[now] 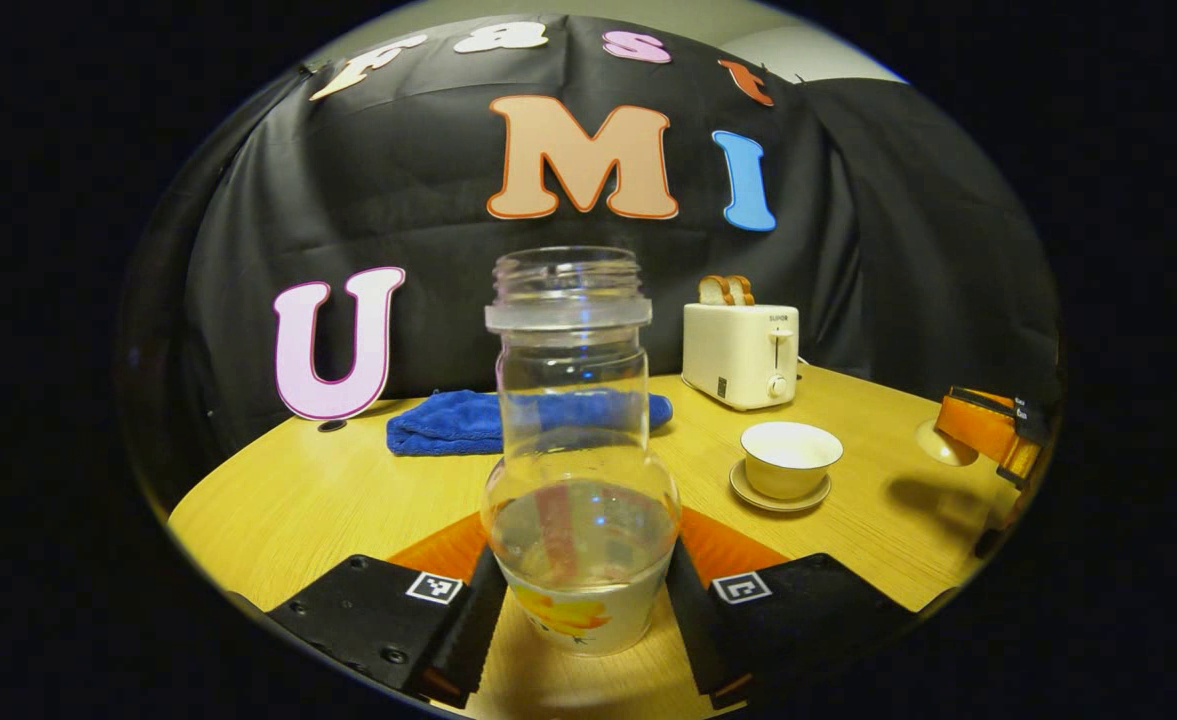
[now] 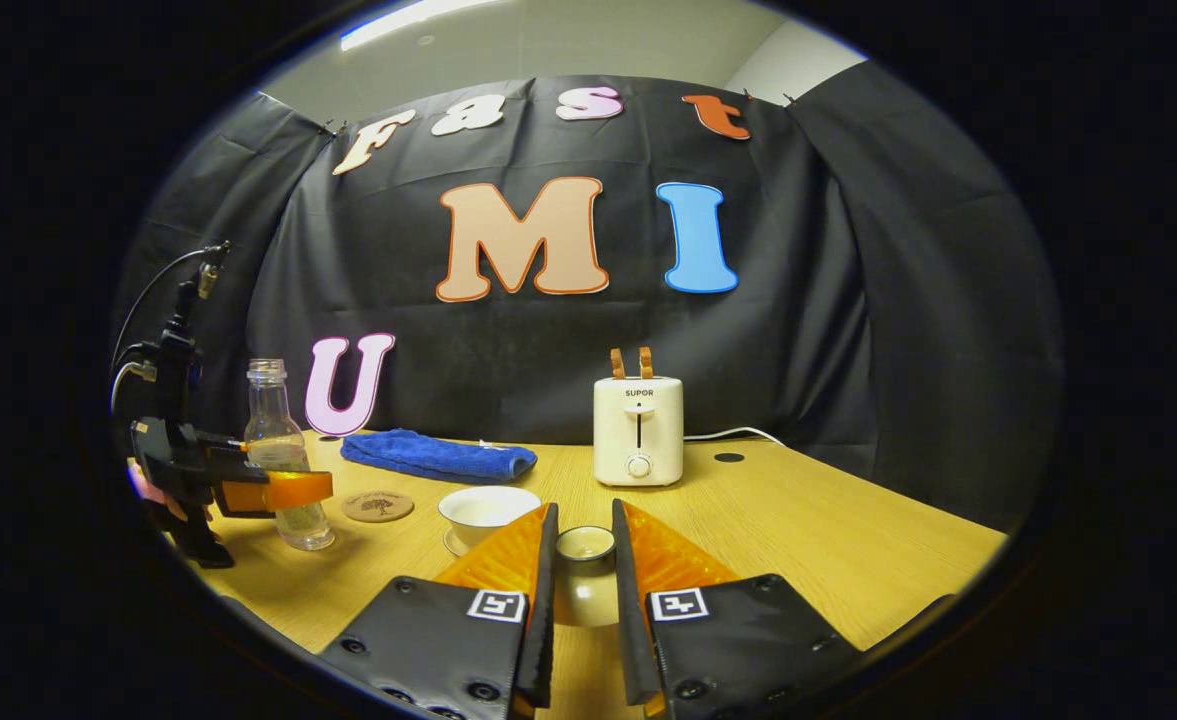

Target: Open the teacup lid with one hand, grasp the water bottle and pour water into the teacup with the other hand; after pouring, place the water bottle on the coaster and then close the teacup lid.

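1. Tongs first: the left gripper (image 1: 583,590) had its two fingers pressed on either side of the water bottle (image 1: 573,440) low on its bulbous base, a hold that kept the open neck upright and the water level.
2. Seen from the right gripper view, that bottle (image 2: 278,460) stood on or barely above the table (image 2: 828,540), near the round coaster (image 2: 378,506); I could not tell whether its base touched the wood.
3. Fingers of the right gripper (image 2: 584,570) were narrowed around the teacup lid (image 2: 585,565), held knob-up and off the cup, presumably to leave the mouth free for pouring.
4. Uncovered, the teacup (image 1: 790,458) sat on its saucer (image 1: 778,495), to the right of the bottle in the left gripper view.
5. Judging by this, the lid step was done and pouring had yet to begin.
6. Farther back lay a blue towel (image 1: 443,422) and a white toaster (image 1: 741,352) with bread in it, both well apart from the cup.
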A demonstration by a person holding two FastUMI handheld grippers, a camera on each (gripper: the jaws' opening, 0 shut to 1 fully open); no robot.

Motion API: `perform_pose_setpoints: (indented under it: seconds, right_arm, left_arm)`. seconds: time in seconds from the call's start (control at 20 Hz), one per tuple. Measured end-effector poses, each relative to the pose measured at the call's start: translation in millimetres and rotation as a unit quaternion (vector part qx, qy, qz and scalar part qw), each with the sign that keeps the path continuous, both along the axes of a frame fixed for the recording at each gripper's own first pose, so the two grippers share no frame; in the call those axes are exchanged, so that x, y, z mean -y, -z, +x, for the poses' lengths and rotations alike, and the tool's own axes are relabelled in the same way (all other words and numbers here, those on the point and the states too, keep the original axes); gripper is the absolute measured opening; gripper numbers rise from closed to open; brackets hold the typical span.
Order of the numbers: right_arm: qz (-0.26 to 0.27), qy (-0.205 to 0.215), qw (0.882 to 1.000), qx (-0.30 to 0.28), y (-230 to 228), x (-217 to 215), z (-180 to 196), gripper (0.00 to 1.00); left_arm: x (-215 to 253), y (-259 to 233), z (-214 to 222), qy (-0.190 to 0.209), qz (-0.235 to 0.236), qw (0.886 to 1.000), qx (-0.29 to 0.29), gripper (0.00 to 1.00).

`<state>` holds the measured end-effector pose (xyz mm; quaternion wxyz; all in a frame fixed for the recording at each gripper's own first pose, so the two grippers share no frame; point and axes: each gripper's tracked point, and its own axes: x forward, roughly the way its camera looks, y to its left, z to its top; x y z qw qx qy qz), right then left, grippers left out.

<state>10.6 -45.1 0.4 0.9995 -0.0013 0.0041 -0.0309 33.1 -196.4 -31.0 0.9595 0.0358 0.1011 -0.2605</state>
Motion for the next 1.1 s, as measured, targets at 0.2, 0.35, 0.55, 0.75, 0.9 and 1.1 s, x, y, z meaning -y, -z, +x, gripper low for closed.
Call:
perform_pose_setpoints:
  seconds: [0.2,0.35,0.55,0.75,0.9,1.1]
  right_arm:
    - [0.000,0.003,1.000,0.001,0,2,0,0.31]
    - [0.000,0.003,1.000,0.000,0,3,0,0.31]
    - [0.000,0.005,1.000,0.001,0,6,1,0.31]
    - [-0.001,0.017,1.000,0.002,-1,16,1,0.31]
    - [-0.001,0.021,1.000,0.002,-1,20,1,0.31]
    - [-0.001,0.025,1.000,0.002,-1,24,0,0.31]
  left_arm:
    - [4,5,-6,0.011,0.020,1.000,-0.008,0.75]
    - [4,2,-3,0.010,0.027,1.000,-0.001,0.74]
    - [-4,2,4,-0.011,0.079,0.997,0.021,0.72]
    - [-18,-2,21,-0.027,0.156,0.986,0.041,0.72]
    - [-29,-16,37,-0.041,0.224,0.971,0.074,0.72]
    - [-33,-42,54,-0.045,0.318,0.937,0.138,0.72]
